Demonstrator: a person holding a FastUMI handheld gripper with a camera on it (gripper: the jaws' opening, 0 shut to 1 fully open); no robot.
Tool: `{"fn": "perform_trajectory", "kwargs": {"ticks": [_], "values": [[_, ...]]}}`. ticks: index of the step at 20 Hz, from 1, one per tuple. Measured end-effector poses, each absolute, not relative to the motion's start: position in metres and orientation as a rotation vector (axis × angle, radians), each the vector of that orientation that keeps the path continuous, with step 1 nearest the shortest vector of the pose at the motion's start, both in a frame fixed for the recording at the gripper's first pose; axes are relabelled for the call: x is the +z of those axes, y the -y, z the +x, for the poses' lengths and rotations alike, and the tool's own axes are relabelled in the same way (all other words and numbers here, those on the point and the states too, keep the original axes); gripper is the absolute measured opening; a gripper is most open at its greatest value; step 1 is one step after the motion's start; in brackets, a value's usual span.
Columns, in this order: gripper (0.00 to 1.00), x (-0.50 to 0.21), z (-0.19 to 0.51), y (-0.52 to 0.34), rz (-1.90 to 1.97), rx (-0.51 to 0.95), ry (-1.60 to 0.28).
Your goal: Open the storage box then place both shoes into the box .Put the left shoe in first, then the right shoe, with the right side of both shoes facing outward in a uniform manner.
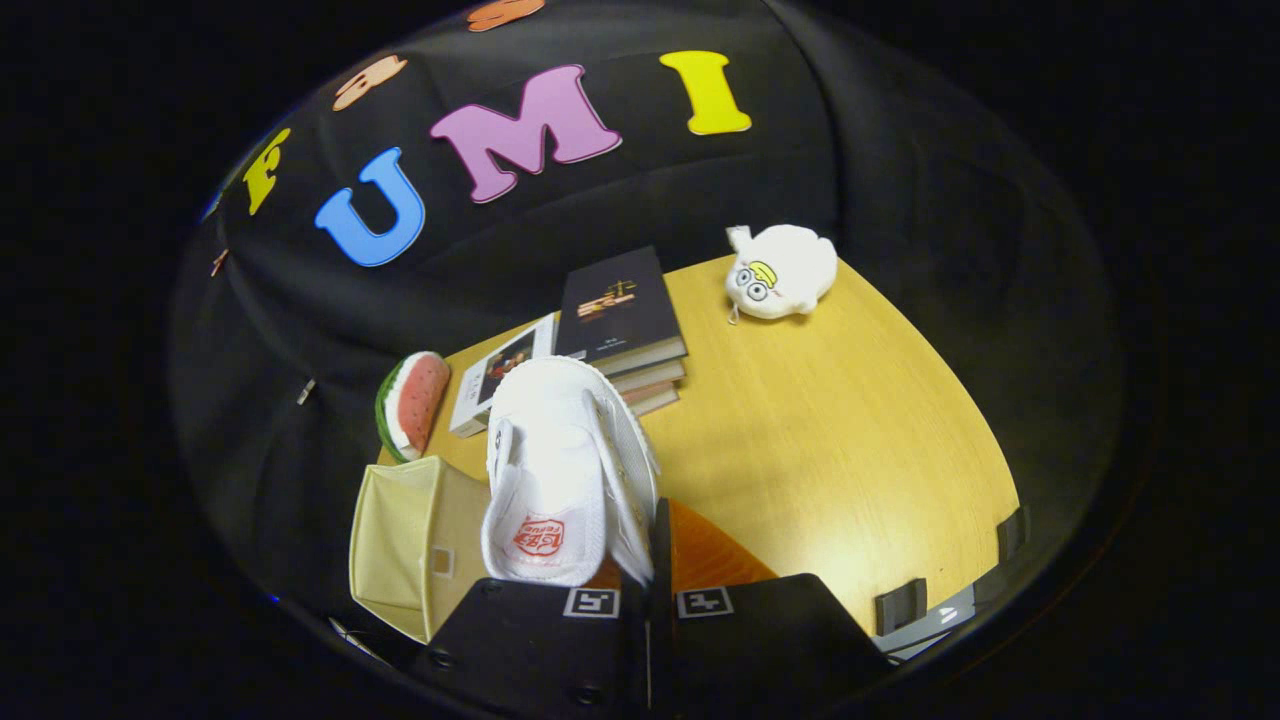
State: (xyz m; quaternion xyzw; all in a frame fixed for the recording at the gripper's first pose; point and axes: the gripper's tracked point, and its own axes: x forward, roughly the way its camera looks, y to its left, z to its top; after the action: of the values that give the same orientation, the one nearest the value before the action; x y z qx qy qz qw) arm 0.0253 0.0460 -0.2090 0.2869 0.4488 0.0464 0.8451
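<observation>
The gripper (648,560) is carrying a white shoe (565,470), its two fingers drawn close together and pinching the shoe's side wall near the heel, so that the shoe is hanging toe-forward just ahead of the fingertips, with its open collar and the red mark on the insole facing the camera. The pale yellow storage box (405,545) is lying just to the left of the fingers, low and partly under the shoe; whether its opening is fully clear cannot be told. Beyond the shoe, a stack of books (620,330) is sitting on the wooden table (850,440), with a watermelon-slice toy (412,402) further left and a white plush toy (782,270) far ahead to the right. Judged from here, the thin edge grip is risking the shoe swinging or slipping, and a slanted descent could be catching the box's soft wall or leaving the wrong side outward.
</observation>
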Motion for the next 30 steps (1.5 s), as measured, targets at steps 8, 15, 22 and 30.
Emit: {"fn": "perform_trajectory", "kwargs": {"ticks": [8, 15, 22, 30], "values": [[0.06, -0.158, 0.019, -0.16, 0.591, 0.232, -0.994], [0.06, -0.16, 0.002, -0.248, 0.586, 0.251, -1.126], [0.06, -0.198, 0.002, -0.28, 0.614, 0.058, -1.292], [0.45, -0.208, 0.006, -0.306, 0.593, 0.104, -1.262]]}}
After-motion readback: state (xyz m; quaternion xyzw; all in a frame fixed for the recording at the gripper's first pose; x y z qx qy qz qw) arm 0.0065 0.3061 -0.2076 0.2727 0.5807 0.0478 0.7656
